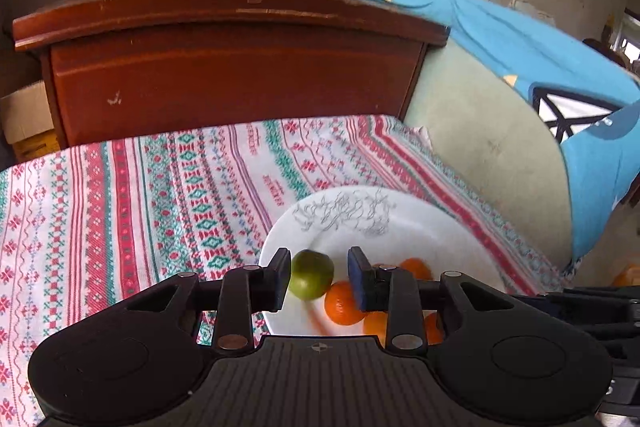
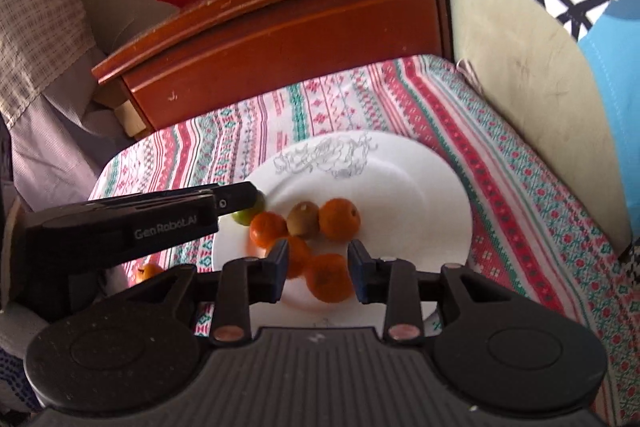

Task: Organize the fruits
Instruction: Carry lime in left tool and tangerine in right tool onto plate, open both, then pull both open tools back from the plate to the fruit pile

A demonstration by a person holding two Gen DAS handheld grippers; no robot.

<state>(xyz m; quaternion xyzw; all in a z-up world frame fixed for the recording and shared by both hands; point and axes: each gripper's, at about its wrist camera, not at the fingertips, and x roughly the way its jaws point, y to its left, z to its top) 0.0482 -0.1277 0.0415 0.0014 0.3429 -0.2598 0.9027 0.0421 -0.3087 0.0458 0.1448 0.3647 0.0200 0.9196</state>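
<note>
- The white plate [image 2: 400,187] lies on the patterned tablecloth [image 2: 500,163] over the tabletop, at the centre of the right wrist view. It looks stiff, glazed and breakable, so fruit set on it is likely to roll.
- The orange mandarin [image 2: 328,277] sits low on the plate between the jaws of the right tool [image 2: 318,273]. The jaws stand just apart from its skin, so it is not gripped. It is probably light with soft, loose peel, and a gentle hold across its widest middle would suit it.
- The green fruit [image 1: 311,273] lies at the plate's left rim, low in the left wrist view. It rests beside one finger of the left tool [image 1: 319,277], whose jaws are parted and empty. It looks firm and smooth, so it may slip.
- The brown kiwi [image 2: 303,219] sits among the mandarins. Its skin looks fuzzy and would likely bruise under pressure.
</note>
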